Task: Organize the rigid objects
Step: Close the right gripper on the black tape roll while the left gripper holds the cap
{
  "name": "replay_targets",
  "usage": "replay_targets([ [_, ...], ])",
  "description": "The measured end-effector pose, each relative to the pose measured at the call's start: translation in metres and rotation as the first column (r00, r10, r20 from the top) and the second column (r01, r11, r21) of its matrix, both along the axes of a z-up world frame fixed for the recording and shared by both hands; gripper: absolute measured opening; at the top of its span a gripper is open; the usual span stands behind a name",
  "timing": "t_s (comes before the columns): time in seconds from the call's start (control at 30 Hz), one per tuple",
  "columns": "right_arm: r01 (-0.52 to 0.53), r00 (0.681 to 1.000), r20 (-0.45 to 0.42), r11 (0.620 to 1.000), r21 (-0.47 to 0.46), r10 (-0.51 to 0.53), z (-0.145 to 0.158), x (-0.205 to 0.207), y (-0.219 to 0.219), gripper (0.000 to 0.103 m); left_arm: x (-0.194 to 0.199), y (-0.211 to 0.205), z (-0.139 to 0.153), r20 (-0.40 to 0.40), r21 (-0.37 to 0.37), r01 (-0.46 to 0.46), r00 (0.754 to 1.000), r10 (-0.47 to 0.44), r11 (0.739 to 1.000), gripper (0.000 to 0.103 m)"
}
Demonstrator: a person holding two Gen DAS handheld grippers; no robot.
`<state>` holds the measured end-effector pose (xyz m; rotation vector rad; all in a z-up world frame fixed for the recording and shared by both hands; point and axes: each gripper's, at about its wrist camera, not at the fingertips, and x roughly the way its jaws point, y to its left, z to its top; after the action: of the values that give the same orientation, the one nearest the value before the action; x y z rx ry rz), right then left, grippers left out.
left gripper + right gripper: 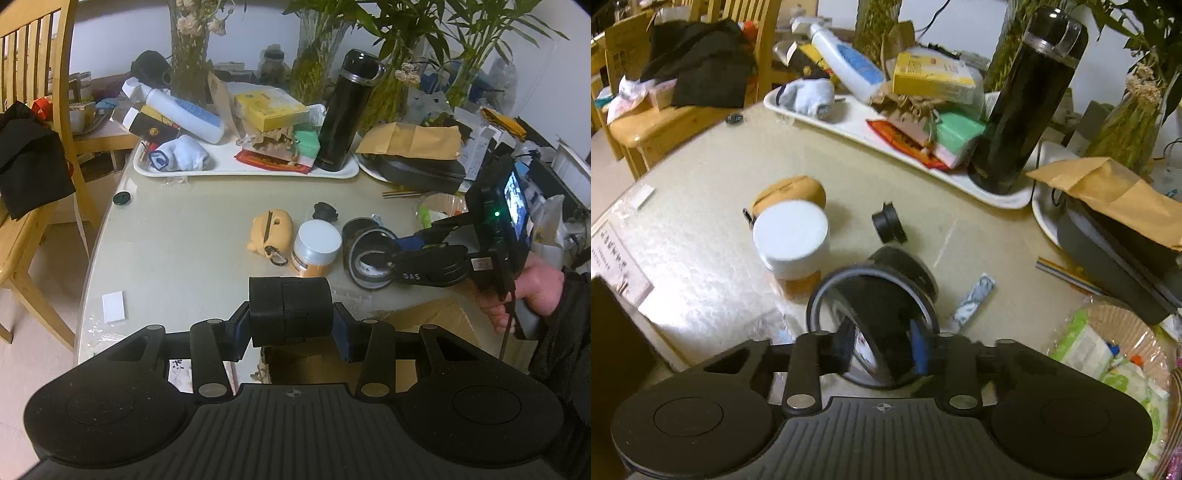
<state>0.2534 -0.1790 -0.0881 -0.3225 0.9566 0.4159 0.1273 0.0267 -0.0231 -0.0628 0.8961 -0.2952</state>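
Both fisheye views are dimly, evenly lit (corners blackened, edges bowed); motion blur is seen around the white-lidded amber jar (pixel 792 240) at nine o'clock.

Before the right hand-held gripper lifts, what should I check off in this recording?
1. Right hand-held gripper straddles the wall of the black round open tin: ok.
2. Its pads firmly pressing that wall: cannot tell.
3. Left hand-held gripper holds the black boxy plastic block: ok.
4. White-lidded orange jar stands apart from the tin: ok.
5. Small black ribbed cap out of the way: ok.
6. Beige table has free room beside the tin: ok.
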Motion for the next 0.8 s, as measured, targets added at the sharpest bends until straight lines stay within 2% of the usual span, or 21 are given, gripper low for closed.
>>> replay_targets([
  [0.27,0.000,0.999,-0.049,1.000,0.019,0.001,-0.002,-0.004,-0.003,0.023,-0.002,-0.004,-0.001,-0.006,0.002,0.005,1.000,-0.005,1.000,0.044],
  [0.53,-0.032,0.999,-0.012,0.998,0.054,0.033,0.011,-0.014,0.002,0.020,-0.006,-0.006,0.002,0.001,0.011,0.009,1.000,-0.009,1.000,0.044],
  [0.8,-0.004,1.000,0.019,0.993,0.120,0.002,0.028,-0.020,-0.007,0.020,-0.009,-0.006,0.002,-0.001,0.019,0.001,1.000,-0.001,1.000,0.044],
])
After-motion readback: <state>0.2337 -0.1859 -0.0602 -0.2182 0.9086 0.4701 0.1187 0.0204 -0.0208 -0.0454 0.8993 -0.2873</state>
